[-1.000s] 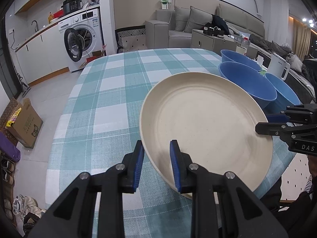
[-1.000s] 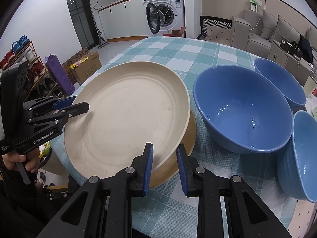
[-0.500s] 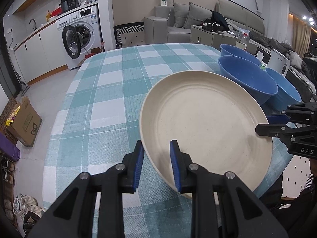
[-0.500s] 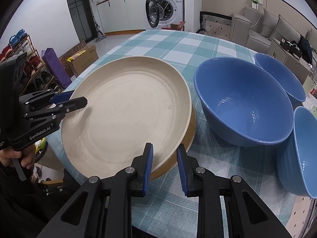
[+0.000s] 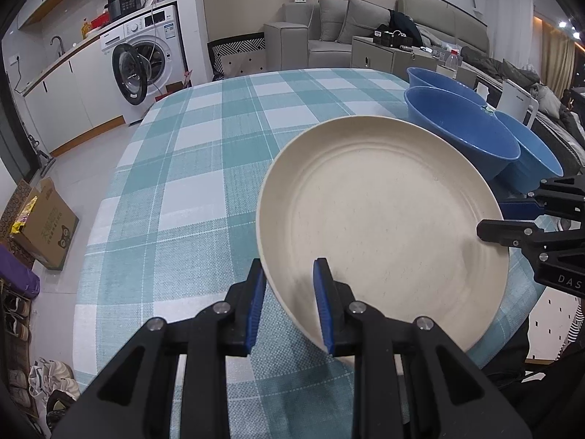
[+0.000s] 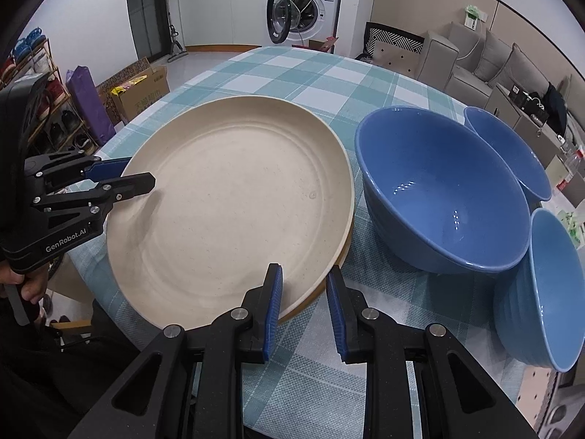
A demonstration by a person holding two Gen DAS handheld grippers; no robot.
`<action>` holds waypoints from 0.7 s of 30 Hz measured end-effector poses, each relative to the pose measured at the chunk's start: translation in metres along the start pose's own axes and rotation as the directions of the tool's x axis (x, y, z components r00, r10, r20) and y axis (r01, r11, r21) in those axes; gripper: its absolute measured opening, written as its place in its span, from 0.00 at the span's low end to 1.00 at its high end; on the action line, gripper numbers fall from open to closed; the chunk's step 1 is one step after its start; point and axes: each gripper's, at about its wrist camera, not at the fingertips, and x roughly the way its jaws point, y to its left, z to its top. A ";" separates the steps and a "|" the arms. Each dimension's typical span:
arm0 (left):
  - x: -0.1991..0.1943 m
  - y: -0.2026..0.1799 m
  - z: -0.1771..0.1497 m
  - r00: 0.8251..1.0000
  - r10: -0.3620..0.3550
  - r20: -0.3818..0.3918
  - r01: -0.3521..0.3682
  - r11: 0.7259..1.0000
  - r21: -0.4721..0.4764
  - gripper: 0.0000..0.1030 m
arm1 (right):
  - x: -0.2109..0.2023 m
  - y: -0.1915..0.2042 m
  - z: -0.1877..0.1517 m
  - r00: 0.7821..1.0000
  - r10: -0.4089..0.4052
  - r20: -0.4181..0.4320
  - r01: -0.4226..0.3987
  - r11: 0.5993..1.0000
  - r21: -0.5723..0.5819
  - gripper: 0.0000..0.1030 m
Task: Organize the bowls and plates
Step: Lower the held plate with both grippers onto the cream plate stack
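Note:
A large cream plate (image 5: pixel 380 219) sits near the front edge of the checked table; in the right wrist view (image 6: pixel 226 205) a brown plate rim (image 6: pixel 329 274) shows under it. My left gripper (image 5: pixel 287 289) straddles the plate's left rim, one finger inside and one outside. My right gripper (image 6: pixel 303 300) straddles the opposite rim the same way. Each gripper shows in the other's view, left (image 6: pixel 120 179) and right (image 5: pixel 512 216). Three blue bowls (image 6: pixel 442 190) (image 6: pixel 512 150) (image 6: pixel 548 292) stand to the right of the plate.
The teal checked tablecloth (image 5: pixel 204 168) covers the round table. A cardboard box (image 5: pixel 44 223) and shoes lie on the floor to the left. A washing machine (image 5: pixel 146 58) and sofa (image 5: pixel 340 29) stand behind.
Both grippers keep their place on the plate's rims. The plate and both cameras have risen and tilted slightly; more of the far table and room shows.

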 end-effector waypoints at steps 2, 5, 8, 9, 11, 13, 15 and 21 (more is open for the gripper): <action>0.001 0.000 0.000 1.000 0.002 -0.003 -0.002 1.000 0.002 0.24 | 0.001 0.001 -0.001 1.000 -0.001 -0.004 0.001 1.000 -0.003 0.24; 0.001 0.000 -0.001 1.000 0.003 -0.005 -0.003 1.000 0.003 0.24 | 0.003 0.001 -0.001 1.000 -0.002 -0.010 0.002 1.000 -0.007 0.24; 0.002 -0.001 -0.001 1.000 0.013 -0.005 -0.013 1.000 0.010 0.24 | 0.004 0.001 -0.001 1.000 -0.004 -0.013 0.004 1.000 -0.009 0.24; 0.002 -0.002 -0.002 1.000 0.014 -0.006 -0.013 1.000 0.011 0.24 | 0.004 0.001 -0.001 1.000 -0.005 -0.013 0.005 1.000 -0.009 0.24; 0.003 -0.002 -0.002 1.000 0.012 -0.007 -0.012 1.000 0.012 0.24 | 0.004 0.002 0.000 1.000 -0.014 -0.013 0.014 1.000 -0.012 0.25; 0.003 -0.002 -0.002 1.000 0.015 -0.008 -0.015 1.000 0.012 0.24 | 0.004 0.003 -0.001 1.000 -0.022 -0.013 0.022 1.000 -0.018 0.25; 0.004 -0.002 -0.003 1.000 0.015 -0.009 -0.015 1.000 0.012 0.24 | 0.005 0.004 -0.001 1.000 -0.028 -0.012 0.028 0.999 -0.022 0.25; 0.006 -0.003 -0.003 1.000 0.014 -0.013 -0.014 1.000 0.017 0.24 | 0.006 0.008 -0.001 0.998 -0.059 -0.012 0.059 0.997 -0.041 0.25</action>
